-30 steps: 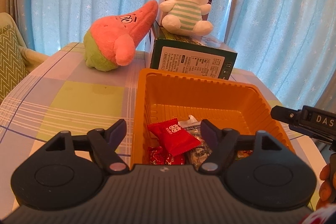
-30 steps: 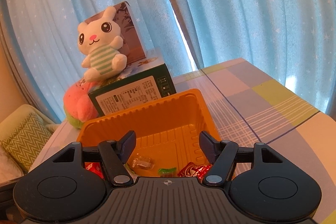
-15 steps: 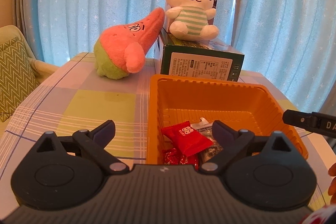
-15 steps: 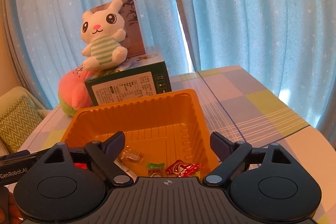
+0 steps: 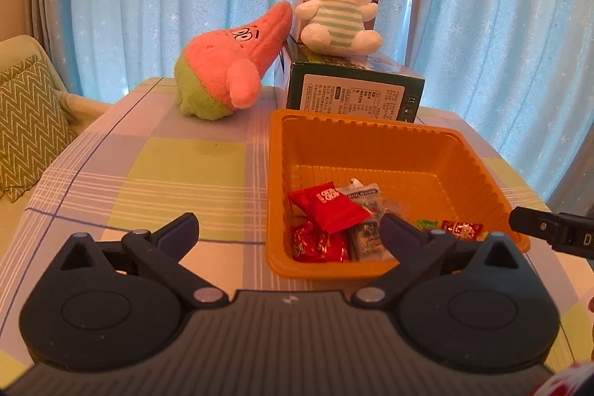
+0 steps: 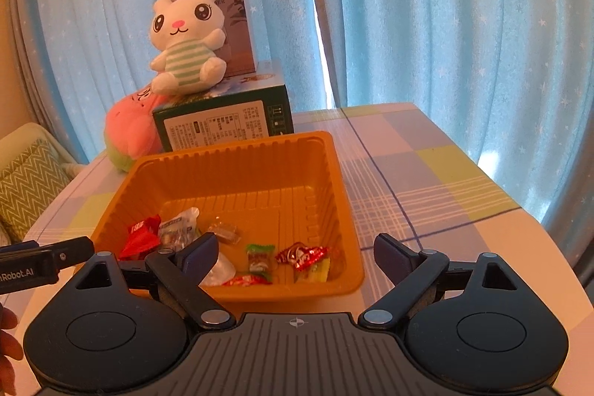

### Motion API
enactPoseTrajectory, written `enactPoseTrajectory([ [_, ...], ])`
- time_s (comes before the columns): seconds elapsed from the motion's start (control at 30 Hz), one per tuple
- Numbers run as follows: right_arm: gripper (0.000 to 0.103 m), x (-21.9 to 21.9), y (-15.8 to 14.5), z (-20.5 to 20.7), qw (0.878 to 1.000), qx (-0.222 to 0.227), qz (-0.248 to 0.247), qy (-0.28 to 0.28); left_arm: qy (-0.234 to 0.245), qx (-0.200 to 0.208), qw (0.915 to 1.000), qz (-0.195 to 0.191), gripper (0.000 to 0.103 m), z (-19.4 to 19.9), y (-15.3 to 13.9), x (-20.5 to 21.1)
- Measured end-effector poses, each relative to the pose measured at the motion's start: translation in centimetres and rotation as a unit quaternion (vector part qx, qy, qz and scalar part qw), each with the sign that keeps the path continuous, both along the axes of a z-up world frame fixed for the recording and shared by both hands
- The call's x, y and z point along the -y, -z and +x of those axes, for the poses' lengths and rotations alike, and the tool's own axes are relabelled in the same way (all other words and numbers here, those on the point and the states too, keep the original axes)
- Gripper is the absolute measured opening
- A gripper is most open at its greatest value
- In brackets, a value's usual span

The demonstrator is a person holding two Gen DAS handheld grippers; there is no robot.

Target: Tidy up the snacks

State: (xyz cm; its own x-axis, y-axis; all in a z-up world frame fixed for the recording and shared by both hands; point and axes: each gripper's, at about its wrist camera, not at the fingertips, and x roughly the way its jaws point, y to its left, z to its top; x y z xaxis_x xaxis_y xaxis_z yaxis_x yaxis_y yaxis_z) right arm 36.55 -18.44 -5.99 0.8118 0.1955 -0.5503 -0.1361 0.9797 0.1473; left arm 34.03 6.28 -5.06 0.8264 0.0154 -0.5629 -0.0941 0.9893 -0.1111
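Both claws point(image 5: 287, 232) point(image 6: 295, 251) gape empty before the ribbed orange plastic tray point(image 5: 460, 151).

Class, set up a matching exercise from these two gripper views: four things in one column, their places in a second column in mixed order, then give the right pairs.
Things:
1. white plush bunny
2. pink and green plush
3. red snack packet
4. orange tray

Places:
A. lying inside the tray
B. sitting on top of the green box
C. on the tablecloth, in front of the green box
D. leaning against the green box's side

Pairs: 1-B, 2-D, 3-A, 4-C
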Motion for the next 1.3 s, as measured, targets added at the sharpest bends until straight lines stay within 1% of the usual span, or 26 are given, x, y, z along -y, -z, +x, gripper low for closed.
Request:
enactPoseTrajectory([
  [0.2, 0.090, 0.5, -0.6, -2.7, 1.000, -0.018, 0.004, -0.003, -0.008, -0.008, 0.9999, 0.007, 0.103, -4.2, -1.4, 1.1],
  [0.37, 0.090, 1.1, -1.8, -6.4, 1.000, -0.029, 0.006, -0.008, -0.021, -0.026, 0.9994, 0.011, 0.103, -8.4, -2.5, 2.2],
  [0.5, 0.090, 1.6, -2.8, -9.7, 0.999, -0.041, 0.014, -0.007, -0.027, -0.036, 0.9989, 0.010, 0.103, -12.0, -3.6, 3.0],
  [0.57, 0.090, 1.9, -3.4, -11.5, 0.999, -0.043, 0.014, -0.002, -0.029, -0.034, 0.9989, 0.014, 0.103, -13.9, -4.3, 3.3],
  [0.7, 0.090, 2.2, -4.7, -15.4, 0.999, -0.043, 0.008, 0.003, -0.035, -0.038, 0.9982, 0.029, 0.103, -17.7, -5.5, 4.1],
  [0.87, 0.090, 1.7, -6.3, -20.1, 0.999, -0.040, -0.011, -0.003, -0.036, -0.044, 0.9981, 0.026, 0.103, -21.9, -6.8, 4.4],
  [1.03, 0.090, 1.3, -7.5, -24.0, 0.999, -0.042, -0.020, -0.021, -0.042, -0.039, 0.9981, 0.023, 0.103, -25.2, -8.2, 4.2],
  [1.3, 0.090, 0.4, -8.6, -28.0, 0.997, -0.058, -0.029, -0.039, -0.046, -0.034, 0.9980, 0.027, 0.103, -29.0, -9.6, 4.1],
])
